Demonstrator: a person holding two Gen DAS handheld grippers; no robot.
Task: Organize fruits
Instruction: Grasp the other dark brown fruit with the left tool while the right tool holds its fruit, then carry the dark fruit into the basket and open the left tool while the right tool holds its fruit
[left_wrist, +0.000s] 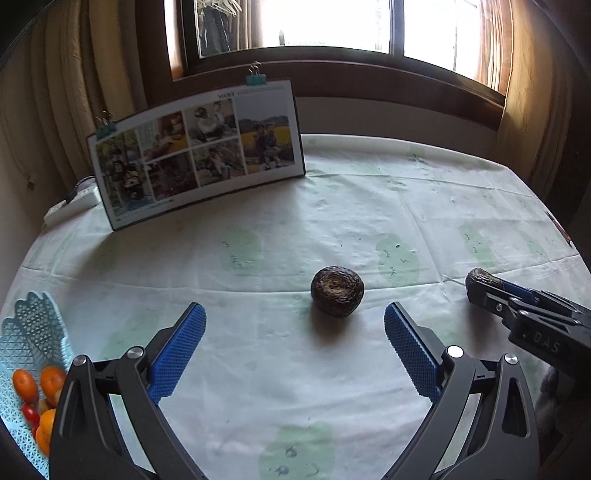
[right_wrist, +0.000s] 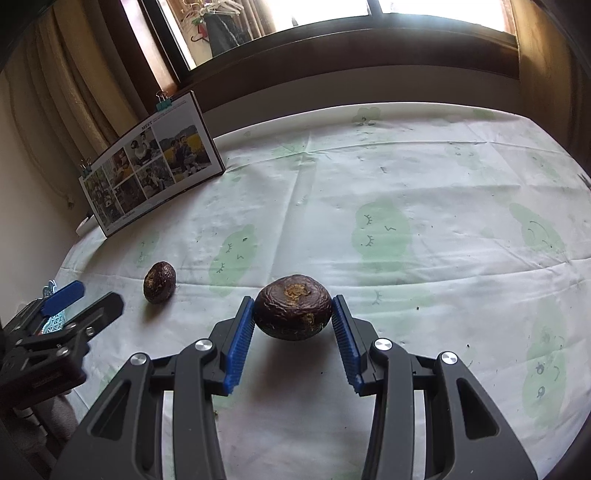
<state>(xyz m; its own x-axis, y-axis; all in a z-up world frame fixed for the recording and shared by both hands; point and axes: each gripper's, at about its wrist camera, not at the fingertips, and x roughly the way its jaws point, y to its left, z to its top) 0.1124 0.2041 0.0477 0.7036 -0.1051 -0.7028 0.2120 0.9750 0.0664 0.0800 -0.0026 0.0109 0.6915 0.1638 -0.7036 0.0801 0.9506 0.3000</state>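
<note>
While my right tongs (right_wrist: 293, 314) squeeze one wrinkly dark brown round fruit (right_wrist: 293, 312) just above the tabletop (right_wrist: 443, 295), my left tongs (left_wrist: 294, 345) hang wide open and empty before the other dark fruit (left_wrist: 337, 291). Both must join the orange fruits in the pale blue lattice basket (left_wrist: 26, 332).

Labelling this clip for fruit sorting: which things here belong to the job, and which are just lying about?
Job: held dark fruit in right gripper; loose dark fruit; open left gripper; blue basket of orange fruit.

Lying about: photo calendar; binder clip; power strip.
</note>
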